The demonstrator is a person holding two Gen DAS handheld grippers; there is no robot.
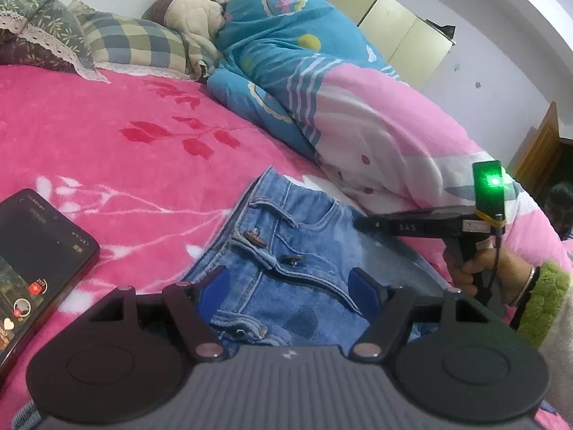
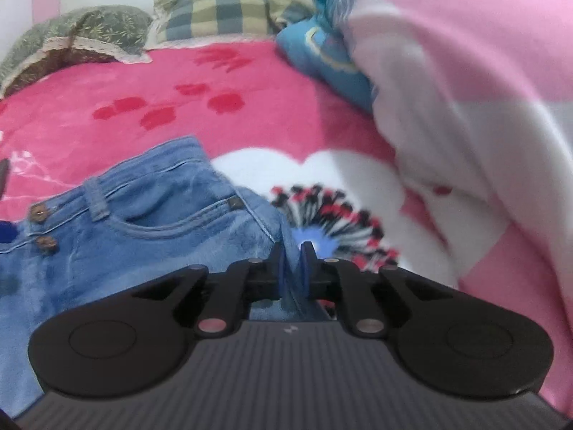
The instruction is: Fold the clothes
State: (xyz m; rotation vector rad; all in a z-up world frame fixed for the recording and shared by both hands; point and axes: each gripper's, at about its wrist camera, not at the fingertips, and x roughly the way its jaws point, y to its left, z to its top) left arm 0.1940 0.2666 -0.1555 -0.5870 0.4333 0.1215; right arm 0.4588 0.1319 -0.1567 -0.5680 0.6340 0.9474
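Light blue jeans (image 1: 308, 251) lie on the pink bed blanket (image 1: 107, 136), waistband and brown buttons facing up. My left gripper (image 1: 288, 286) is open, its blue pads (image 1: 215, 288) spread over the fly area with denim beneath them. A hand holds my right gripper (image 1: 360, 223) at the jeans' right side. In the right wrist view, the right gripper (image 2: 292, 261) is shut on the side edge of the jeans (image 2: 143, 236), with a fold of denim pinched between its pads. That view is slightly blurred.
A dark phone (image 1: 39, 251) with a lit screen lies on the blanket left of the jeans. A bulky blue and pink quilt (image 1: 322, 100) is heaped to the right. A checked pillow (image 1: 136, 43) and a floral pillow (image 1: 32, 28) sit at the head of the bed.
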